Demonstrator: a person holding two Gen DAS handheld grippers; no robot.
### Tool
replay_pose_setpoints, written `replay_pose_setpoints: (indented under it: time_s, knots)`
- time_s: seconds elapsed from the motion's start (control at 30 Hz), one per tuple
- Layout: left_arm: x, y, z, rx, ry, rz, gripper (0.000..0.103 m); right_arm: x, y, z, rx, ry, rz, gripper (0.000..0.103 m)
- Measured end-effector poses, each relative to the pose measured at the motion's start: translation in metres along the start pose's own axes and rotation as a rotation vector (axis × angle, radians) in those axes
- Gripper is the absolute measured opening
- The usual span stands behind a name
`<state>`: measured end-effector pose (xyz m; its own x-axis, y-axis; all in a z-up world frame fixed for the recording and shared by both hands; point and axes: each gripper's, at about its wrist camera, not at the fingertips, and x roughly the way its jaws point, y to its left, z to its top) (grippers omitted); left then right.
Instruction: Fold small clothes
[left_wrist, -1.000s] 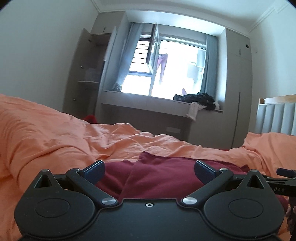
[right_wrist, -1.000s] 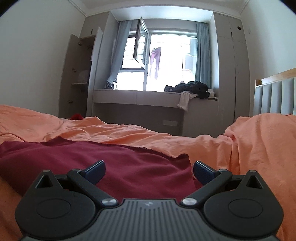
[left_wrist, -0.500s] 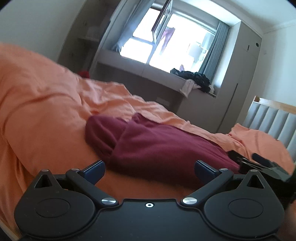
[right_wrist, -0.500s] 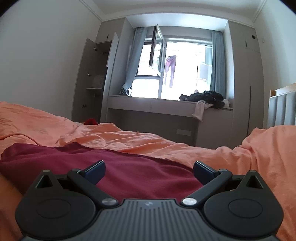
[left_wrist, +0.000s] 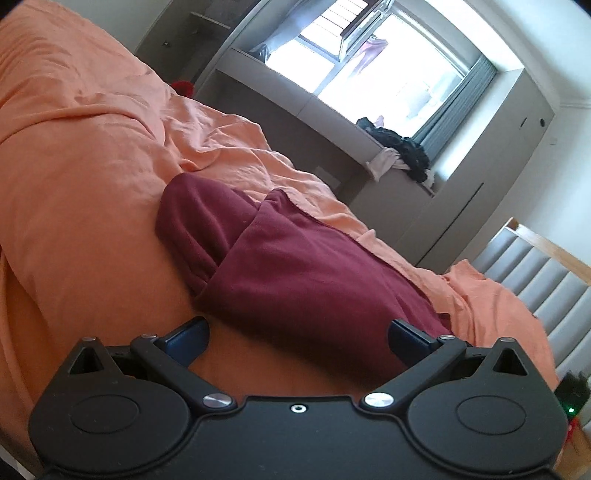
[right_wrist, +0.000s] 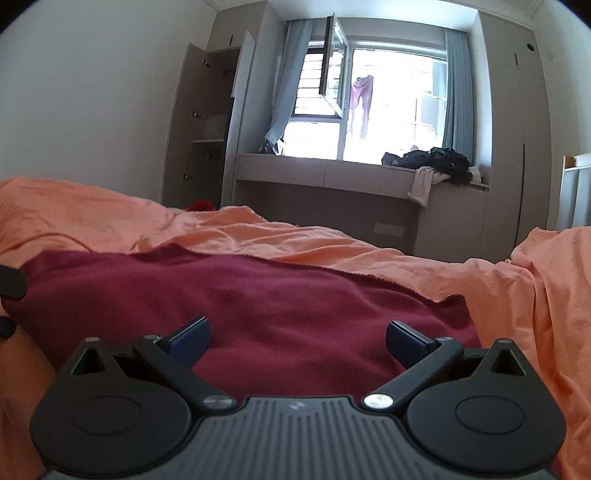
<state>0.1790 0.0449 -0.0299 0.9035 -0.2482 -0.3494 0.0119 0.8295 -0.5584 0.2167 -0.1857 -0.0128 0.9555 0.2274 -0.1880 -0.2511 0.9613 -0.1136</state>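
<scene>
Since a second ago the left tongs (left_wrist: 297, 334) have risen and rolled, so the bedroom leans hard in their view and the whole dark red garment (left_wrist: 295, 266) shows, not just its near edge. It lies folded on the orange bedsheet (left_wrist: 85, 192), one bunched end sticking out toward the window bench (right_wrist: 325, 173). The right tongs (right_wrist: 298, 338) have barely shifted, low over the garment's near side. Both tongs gape wide and hold nothing. On the bench a heap of dark clothes (right_wrist: 432, 160) is unchanged; the open wardrobe (right_wrist: 207, 122) beside it holds something pale on a shelf.
</scene>
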Motion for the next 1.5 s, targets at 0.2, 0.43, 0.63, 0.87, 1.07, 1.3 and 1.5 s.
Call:
replay_pose_setpoints:
  time_s: [0.2,0.43,0.63,0.87,1.07,1.3,1.5]
  knots:
    - [0.011,-0.018,-0.004,0.101,-0.02,0.077,0.103,0.002,-0.004,-0.009,0.025,-0.012,0.022,0.103]
    - [0.011,-0.019,-0.001,0.031,0.003,0.019,0.103,0.002,-0.006,-0.013,0.061,-0.016,0.017,0.103]
    - [0.022,-0.015,0.003,-0.042,0.025,-0.021,0.103,-0.001,-0.006,-0.02,0.077,-0.033,0.008,0.103]
    - [0.048,-0.022,0.013,-0.048,0.015,0.105,0.103,0.0,-0.001,-0.025,0.063,-0.049,-0.013,0.103]
    - [0.045,-0.023,0.006,-0.015,-0.013,0.104,0.103,-0.001,0.001,-0.029,0.087,-0.055,-0.029,0.103]
    - [0.046,-0.022,0.006,-0.014,-0.016,0.106,0.103,-0.002,0.004,-0.03,0.092,-0.06,-0.042,0.103]
    - [0.046,-0.021,0.006,-0.012,-0.016,0.105,0.103,-0.003,0.005,-0.032,0.098,-0.066,-0.045,0.103]
